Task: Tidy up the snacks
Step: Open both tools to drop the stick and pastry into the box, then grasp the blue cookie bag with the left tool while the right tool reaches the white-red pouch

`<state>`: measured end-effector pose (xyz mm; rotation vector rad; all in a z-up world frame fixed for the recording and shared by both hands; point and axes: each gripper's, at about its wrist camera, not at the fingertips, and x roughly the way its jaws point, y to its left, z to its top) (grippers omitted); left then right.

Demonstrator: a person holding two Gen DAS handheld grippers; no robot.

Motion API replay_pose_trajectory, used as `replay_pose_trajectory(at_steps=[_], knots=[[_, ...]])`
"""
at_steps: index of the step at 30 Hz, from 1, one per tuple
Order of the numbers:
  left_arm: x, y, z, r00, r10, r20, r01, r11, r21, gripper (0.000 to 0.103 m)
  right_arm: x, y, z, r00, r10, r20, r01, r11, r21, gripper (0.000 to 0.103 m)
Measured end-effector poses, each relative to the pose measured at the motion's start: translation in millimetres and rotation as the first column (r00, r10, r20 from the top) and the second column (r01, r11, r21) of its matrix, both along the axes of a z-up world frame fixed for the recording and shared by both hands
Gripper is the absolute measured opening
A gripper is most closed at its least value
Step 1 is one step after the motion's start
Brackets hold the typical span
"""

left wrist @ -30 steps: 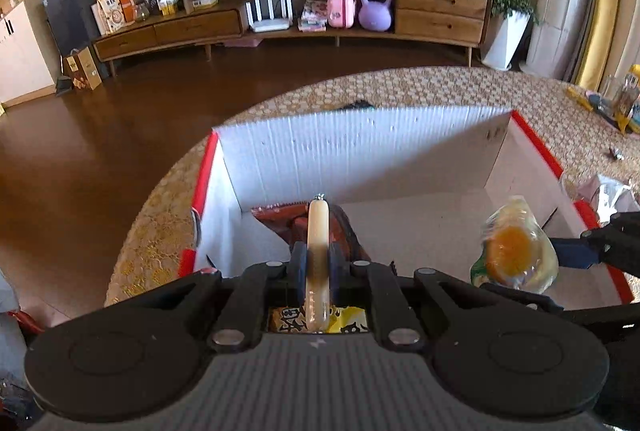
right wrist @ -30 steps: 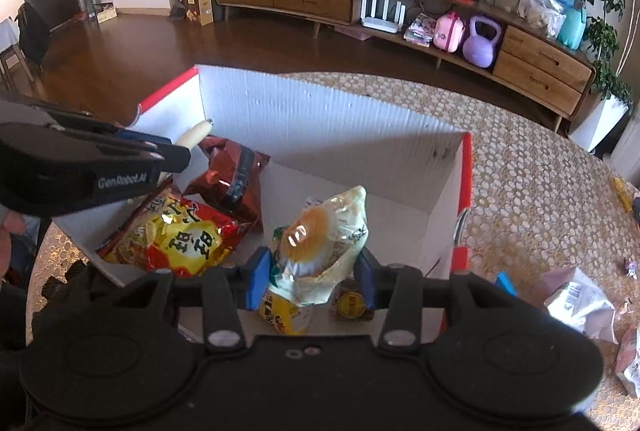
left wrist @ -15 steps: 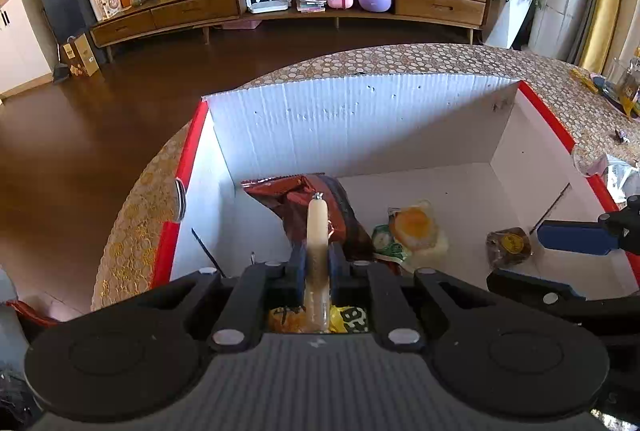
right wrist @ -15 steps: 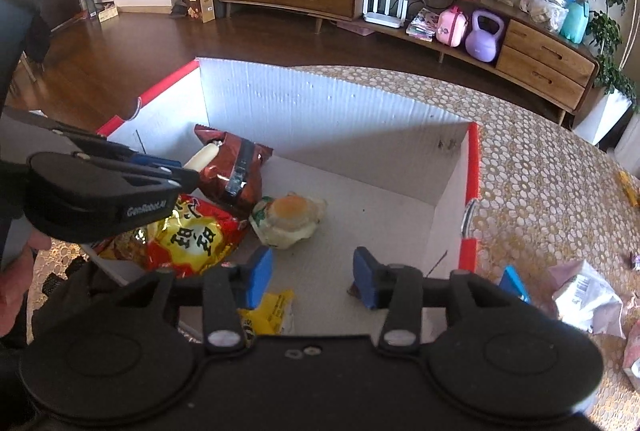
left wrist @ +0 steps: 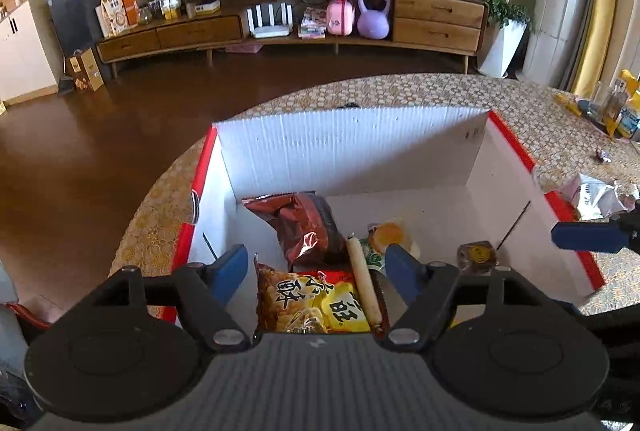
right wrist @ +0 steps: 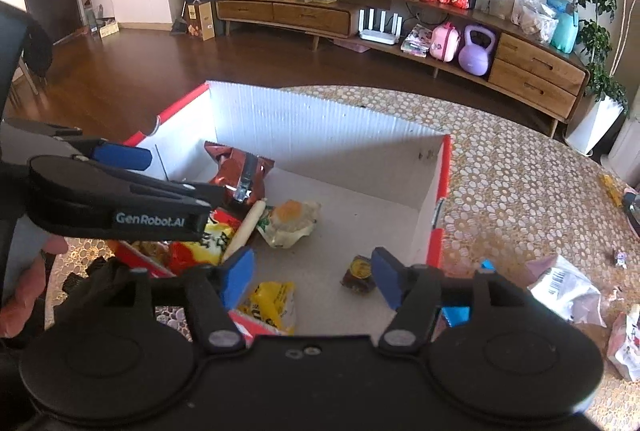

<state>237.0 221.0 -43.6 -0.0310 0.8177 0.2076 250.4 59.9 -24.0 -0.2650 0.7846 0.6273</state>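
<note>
A white box with red rims [left wrist: 348,155] [right wrist: 320,135] stands on the table. Inside lie a brown snack bag [left wrist: 300,227] [right wrist: 236,173], a yellow-red snack bag [left wrist: 316,303] [right wrist: 200,243], a pale sausage stick [left wrist: 362,279] [right wrist: 246,227], a clear pack with an orange centre [left wrist: 390,235] [right wrist: 292,217], a small dark round snack [left wrist: 478,255] [right wrist: 358,271] and a yellow pack [right wrist: 274,305]. My left gripper [left wrist: 318,267] is open above the sausage and bags. My right gripper [right wrist: 312,277] is open and empty over the box's near side.
Loose wrappers [right wrist: 568,291] [left wrist: 592,191] lie on the patterned tablecloth [right wrist: 520,199] right of the box. Bottles and small items [left wrist: 612,111] stand at the far right table edge. A wooden sideboard [left wrist: 280,27] stands across the dark floor.
My left gripper opened and let the sausage stick go; it now lies on the bags. Earlier my right gripper let the orange-centred pack drop into the box. Both grippers have drawn back a little.
</note>
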Motion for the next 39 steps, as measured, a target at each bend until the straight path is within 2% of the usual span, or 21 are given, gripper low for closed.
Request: replay_pose_trajectory(at_steps=[2,15,24,26,29,39], knots=[[-4,-4,4,1.0,-0.003,0.009,0.003,1.0,0.01,0.075,-4,-4,4,1.0,-0.005,0.008,0.005,1.0,0.01,0.075],[-40,-32,39,0.995,-0.041,0.095,0.04,0.999,0.02,0.075,-33,-44,42,0.998,-0.043,0.052,0.039,0.996,0.084,0.089],[-65,-71,60,0.984,-0.099,0.151,0.099,0.995,0.005,0.076,-59,-90,61,0.995,-0.075,0.066,0.066,0.99,0.124,0.097],[-69,-82,63,0.981,-0.114,0.16,0.115,0.993,0.001,0.076,-66,-101,64,0.994,-0.082,0.066,0.073,0.989,0.125,0.103],[-75,-98,65,0.976,-0.135,0.173,0.138,0.99,-0.004,0.083,-76,-116,66,0.991,-0.097,0.09,0.087,0.99,0.111,0.103],[-74,-149,61,0.963,-0.195,0.186,0.201,0.979,-0.014,0.085,-84,-184,60,0.979,-0.187,0.077,0.175,0.975,0.137,0.103]])
